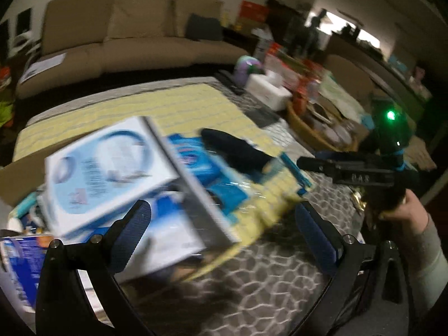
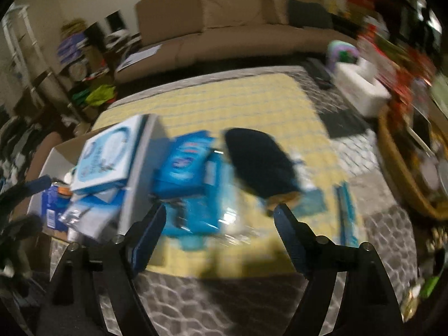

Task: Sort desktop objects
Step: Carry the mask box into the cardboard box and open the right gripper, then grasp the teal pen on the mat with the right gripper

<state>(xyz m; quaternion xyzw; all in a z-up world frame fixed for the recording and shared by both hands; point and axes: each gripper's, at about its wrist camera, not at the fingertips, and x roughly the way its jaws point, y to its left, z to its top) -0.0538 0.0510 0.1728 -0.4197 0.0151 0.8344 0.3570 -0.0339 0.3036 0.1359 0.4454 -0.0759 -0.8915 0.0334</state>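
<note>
White-and-blue printed box point(image 2: 107, 158): tilted atop packages in an open cardboard carton point(image 2: 60, 151) at the table's left edge. Blue packets point(image 2: 186, 165) and dark oval pouch point(image 2: 259, 162): beside it on the yellow checked mat point(image 2: 224, 100). Left gripper point(image 1: 224, 218) and right gripper point(image 2: 219, 219): jaws spread wide, empty, above the grey patterned tablecloth point(image 2: 252, 302).

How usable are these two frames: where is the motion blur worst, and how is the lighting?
Left wrist view: the white box and blue packets smear heavily; the left gripper stays sharp; a green light on the right gripper flares. Right wrist view: blur everywhere, worst on the dark pouch; the right gripper casts shadow on the yellow mat. Both dim, with fisheye bending.
</note>
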